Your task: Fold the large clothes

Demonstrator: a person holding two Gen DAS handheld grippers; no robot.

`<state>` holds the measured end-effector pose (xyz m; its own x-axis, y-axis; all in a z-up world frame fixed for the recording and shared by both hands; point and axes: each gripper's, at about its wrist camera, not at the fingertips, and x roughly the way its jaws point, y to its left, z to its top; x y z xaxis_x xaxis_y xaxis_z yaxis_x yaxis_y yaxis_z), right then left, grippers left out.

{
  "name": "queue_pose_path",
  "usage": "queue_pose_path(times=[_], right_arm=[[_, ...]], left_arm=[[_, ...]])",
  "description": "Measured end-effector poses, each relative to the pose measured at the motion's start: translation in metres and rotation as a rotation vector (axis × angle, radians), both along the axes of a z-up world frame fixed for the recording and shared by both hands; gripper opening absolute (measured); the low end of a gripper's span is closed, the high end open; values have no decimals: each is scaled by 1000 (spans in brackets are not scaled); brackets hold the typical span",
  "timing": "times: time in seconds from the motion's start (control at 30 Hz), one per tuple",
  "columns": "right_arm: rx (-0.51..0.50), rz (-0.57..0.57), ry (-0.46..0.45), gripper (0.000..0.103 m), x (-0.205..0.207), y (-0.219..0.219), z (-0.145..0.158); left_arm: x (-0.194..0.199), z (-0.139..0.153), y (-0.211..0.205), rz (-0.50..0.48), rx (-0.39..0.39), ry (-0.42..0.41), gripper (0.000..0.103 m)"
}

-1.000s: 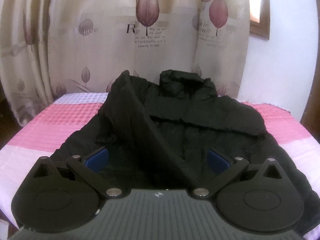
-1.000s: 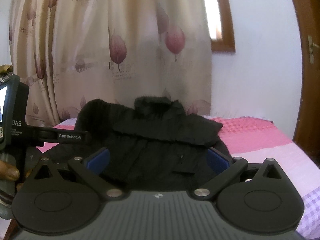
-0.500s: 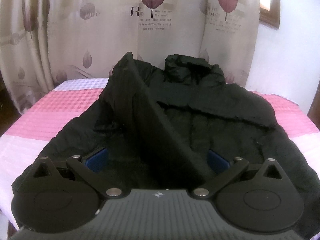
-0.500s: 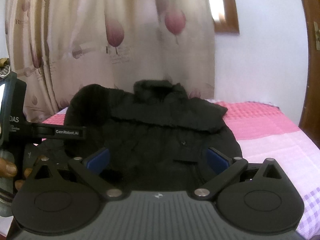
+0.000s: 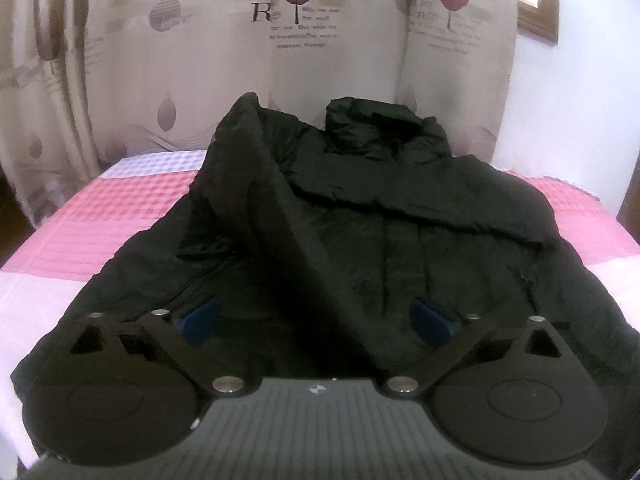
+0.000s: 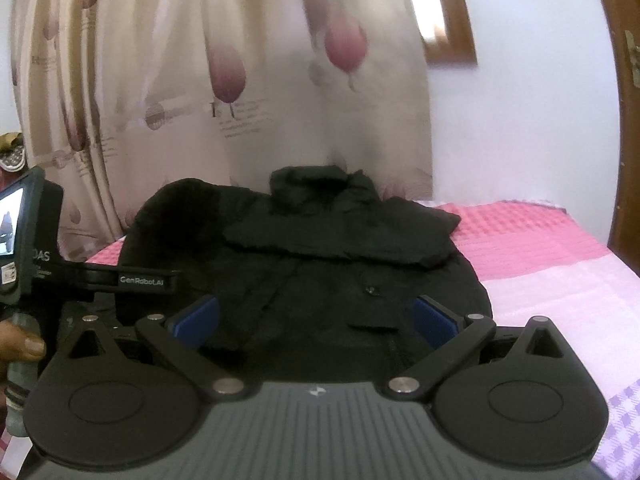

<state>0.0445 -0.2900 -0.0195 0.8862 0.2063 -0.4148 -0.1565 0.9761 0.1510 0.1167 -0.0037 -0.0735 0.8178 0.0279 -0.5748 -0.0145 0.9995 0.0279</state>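
At the far left of the right wrist view, the left gripper (image 6: pixel 132 280) shows from the side, its screen and handle held by a bare hand (image 6: pixel 20 350); from this angle I cannot tell what its fingers hold. In its own view the left gripper (image 5: pixel 316 320) has its 2 blue pads spread wide, and a long dark band of cloth, seemingly a sleeve, runs up between them without either pad clearly pressing on it.

1 black jacket (image 5: pixel 400 220) lies on the bed (image 5: pixel 100 216), front up, collar standing at the far end near the curtain (image 5: pixel 160 60). Its sleeve on the left is raised in a ridge slanting across the chest; the sleeve on the right lies folded flat over the front. 1 button and 1 pocket flap show low on the front in the right wrist view.

The right gripper (image 6: pixel 316 320) hangs over the jacket's near hem, pads wide apart and holding nothing. The bed cover is pink, white and lilac check.
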Motion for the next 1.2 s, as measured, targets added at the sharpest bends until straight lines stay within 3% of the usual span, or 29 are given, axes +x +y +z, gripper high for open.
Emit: queue_pose_path(times=[0.13,0.2,0.27,0.37,0.57,0.73,0.93,1.07,1.13,1.2], right_arm=[[13,-10,20,103,3,-2,-4],[12,-16,27,103,5,-3,-5],[10,-24,30,103,5,-3,-5],[6,-34,28,103,5,-3,-4],[8,-44,38,103,8,-4,-7],[16,-34,60,103,13,0,-10],[-5,-24,89,103,18,9,-15],[-21,-30,99,103,20,12,-17],[-29,-32,106,103,21,14,-18],[-38,-31,116,103,23,16,-18]], left_arm=[[2,-2,-1,-24,12,9,73],[3,-1,2,-21,14,20,40],[4,0,8,-15,7,46,23],[2,10,27,17,-13,42,16],[4,55,95,196,8,-45,13],[35,85,168,406,87,-88,13],[108,83,259,645,90,-18,14],[135,70,301,734,65,33,16],[147,59,311,765,70,48,23],[157,46,320,806,76,52,44]])
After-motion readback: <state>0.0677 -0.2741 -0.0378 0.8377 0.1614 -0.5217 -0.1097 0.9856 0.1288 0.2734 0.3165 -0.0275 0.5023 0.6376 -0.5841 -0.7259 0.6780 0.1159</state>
